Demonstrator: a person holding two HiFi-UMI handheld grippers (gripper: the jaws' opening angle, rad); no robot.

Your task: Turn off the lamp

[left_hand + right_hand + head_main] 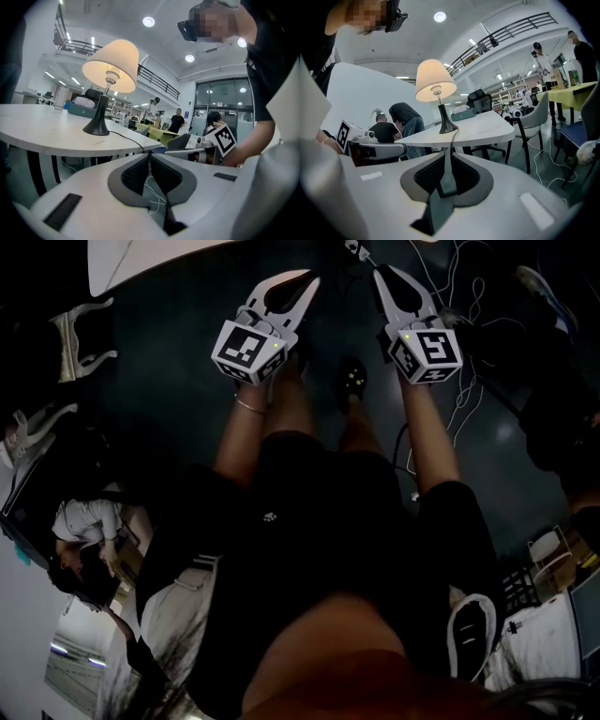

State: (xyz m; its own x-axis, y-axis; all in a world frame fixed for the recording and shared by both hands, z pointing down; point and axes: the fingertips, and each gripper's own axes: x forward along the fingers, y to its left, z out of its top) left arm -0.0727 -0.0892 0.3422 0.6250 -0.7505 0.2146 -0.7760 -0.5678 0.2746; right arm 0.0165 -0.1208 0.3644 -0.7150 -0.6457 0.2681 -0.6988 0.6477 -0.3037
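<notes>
The lamp (110, 63) is seen lit, upright on the white desk (42, 133), well apart from both grippers: approach stage, nothing touched yet. The left gripper (150, 153) is held closed, with nothing in it. The right gripper (449, 151) is barely parted, likewise empty. No switch can be made out. The base, or the cord (126, 137) trailing off the desk edge, is probably to be reached next.

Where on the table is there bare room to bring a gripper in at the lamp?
Bare tabletop lies left of the lamp base in the left gripper view, out to the edge. Crowded: the teal box behind it, and the cord trailing off the near edge.
</notes>
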